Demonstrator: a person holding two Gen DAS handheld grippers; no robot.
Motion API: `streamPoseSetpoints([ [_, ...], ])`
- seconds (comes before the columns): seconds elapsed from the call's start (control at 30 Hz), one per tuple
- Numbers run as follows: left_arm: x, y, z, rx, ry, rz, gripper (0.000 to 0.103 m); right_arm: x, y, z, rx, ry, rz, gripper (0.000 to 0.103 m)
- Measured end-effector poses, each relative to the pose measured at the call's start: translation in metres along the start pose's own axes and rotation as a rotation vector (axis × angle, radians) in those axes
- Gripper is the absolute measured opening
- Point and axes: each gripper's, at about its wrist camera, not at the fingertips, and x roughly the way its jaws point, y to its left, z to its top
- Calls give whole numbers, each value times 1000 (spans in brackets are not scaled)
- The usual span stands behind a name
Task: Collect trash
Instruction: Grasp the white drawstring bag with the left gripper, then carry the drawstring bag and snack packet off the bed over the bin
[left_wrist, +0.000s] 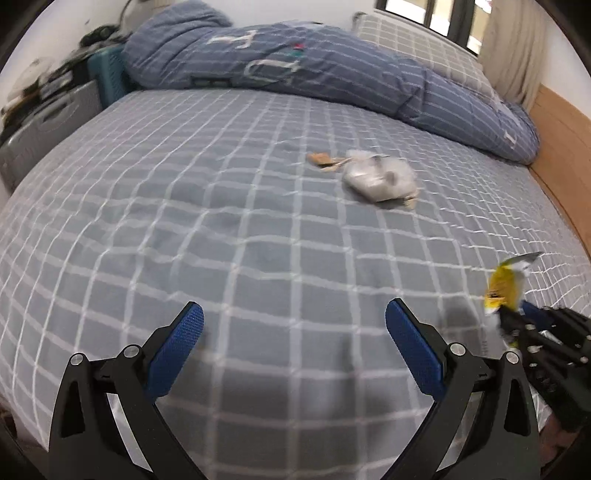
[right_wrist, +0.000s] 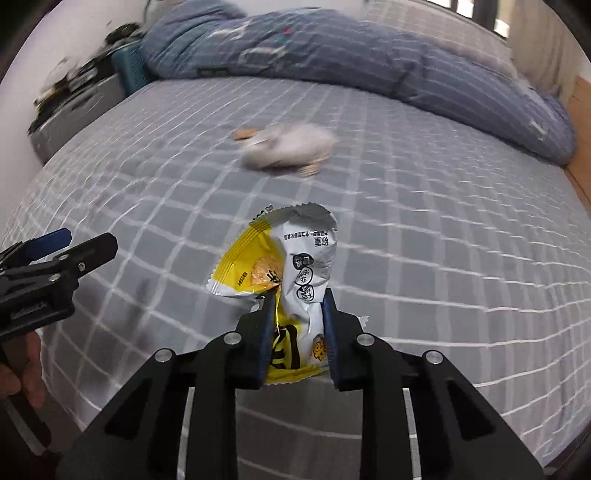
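Observation:
My right gripper (right_wrist: 299, 299) is shut on a crumpled yellow and white snack wrapper (right_wrist: 291, 258) and holds it above the bed's near edge. The wrapper also shows in the left wrist view (left_wrist: 506, 284) at the right, held by the right gripper (left_wrist: 517, 317). My left gripper (left_wrist: 295, 325) is open and empty over the grey checked bed sheet (left_wrist: 221, 240); it shows at the left in the right wrist view (right_wrist: 77, 243). A crumpled clear plastic bag (left_wrist: 380, 177) with small brown scraps (left_wrist: 321, 159) beside it lies mid-bed, also in the right wrist view (right_wrist: 288, 147).
A rumpled blue striped duvet (left_wrist: 295, 62) lies across the far side of the bed, a grey checked pillow (left_wrist: 417, 44) behind it. A wooden bed frame (left_wrist: 565, 147) runs along the right. A teal crate (left_wrist: 107, 74) and grey cluttered boxes (left_wrist: 48, 118) stand at the left.

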Motion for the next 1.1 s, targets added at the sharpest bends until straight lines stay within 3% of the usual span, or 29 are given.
streamPoseSetpoints([
  [0.33,74,-77,80,66,-5,-47,97,1,-108,2,169,-4,-41,23],
  [0.5,108,-98,118,119,-1,-5,97,15,-121,0,179,20,-34,23],
  [0.67,136,-105,131,142,10,26,97,26,-121,-5,178,40,-22,23],
  [1.1,164,-102,128,145,85,8,64,28,-117,-4,176,38,-2,23],
])
